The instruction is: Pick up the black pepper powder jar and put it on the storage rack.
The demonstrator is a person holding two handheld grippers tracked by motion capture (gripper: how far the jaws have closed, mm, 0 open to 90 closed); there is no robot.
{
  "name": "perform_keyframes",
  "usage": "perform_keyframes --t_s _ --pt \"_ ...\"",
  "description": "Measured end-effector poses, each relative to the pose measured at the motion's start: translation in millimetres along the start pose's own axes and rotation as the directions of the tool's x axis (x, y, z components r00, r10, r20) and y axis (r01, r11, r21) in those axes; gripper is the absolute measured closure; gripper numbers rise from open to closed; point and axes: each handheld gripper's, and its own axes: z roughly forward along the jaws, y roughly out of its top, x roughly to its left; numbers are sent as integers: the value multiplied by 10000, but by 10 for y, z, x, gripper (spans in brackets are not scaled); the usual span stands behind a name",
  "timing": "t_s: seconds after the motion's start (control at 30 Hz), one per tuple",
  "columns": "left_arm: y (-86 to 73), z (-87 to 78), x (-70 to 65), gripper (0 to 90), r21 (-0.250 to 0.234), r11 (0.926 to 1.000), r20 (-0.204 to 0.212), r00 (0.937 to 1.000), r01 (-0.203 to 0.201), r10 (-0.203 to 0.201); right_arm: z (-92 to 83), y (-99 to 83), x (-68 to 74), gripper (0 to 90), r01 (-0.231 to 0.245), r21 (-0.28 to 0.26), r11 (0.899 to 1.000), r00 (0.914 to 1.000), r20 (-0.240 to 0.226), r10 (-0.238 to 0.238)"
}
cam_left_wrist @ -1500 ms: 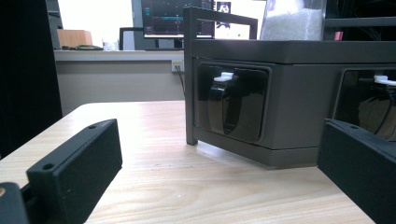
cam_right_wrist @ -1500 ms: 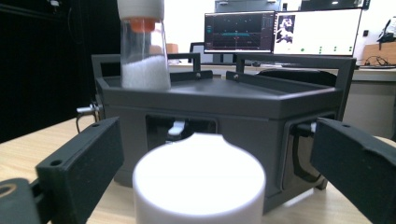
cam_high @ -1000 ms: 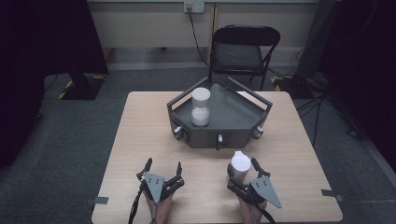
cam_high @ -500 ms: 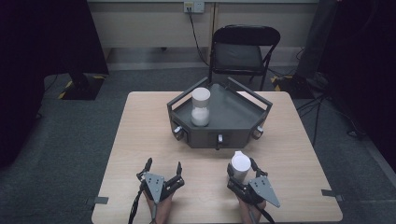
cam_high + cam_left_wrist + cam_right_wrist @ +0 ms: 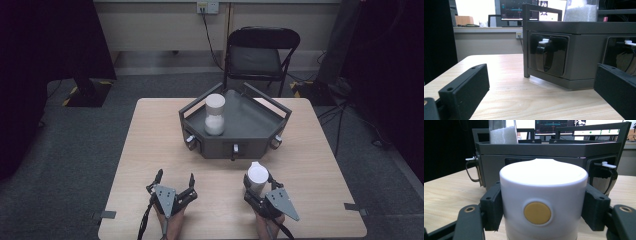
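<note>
White cup (image 5: 256, 176) stands on the bench (image 5: 150, 145) at lower right of the high view, where the right tongs (image 5: 257, 186) have just closed on it, while the left tongs (image 5: 174, 179) gape empty; grasp looks made, lifting likely next.

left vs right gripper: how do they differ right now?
The left gripper has its jaws open with nothing between them; the right gripper has just closed and is shut on the white cup. The left faces the grey tray across bare table; the right has the cup in front. Both sit low at the table's near edge.
</note>
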Motion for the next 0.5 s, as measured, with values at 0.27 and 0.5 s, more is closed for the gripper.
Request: perform_keyframes --t_s 0.27,0.5 --pt "0 0 0 1 0 10000 0 10000 -1 1 -1 29 9 300 27 106 9999 10000 20 -27" --pt "0 0 0 1 1 10000 0 10000 0 0 -1 52 6 300 40 190 9998 10000 16 -41"
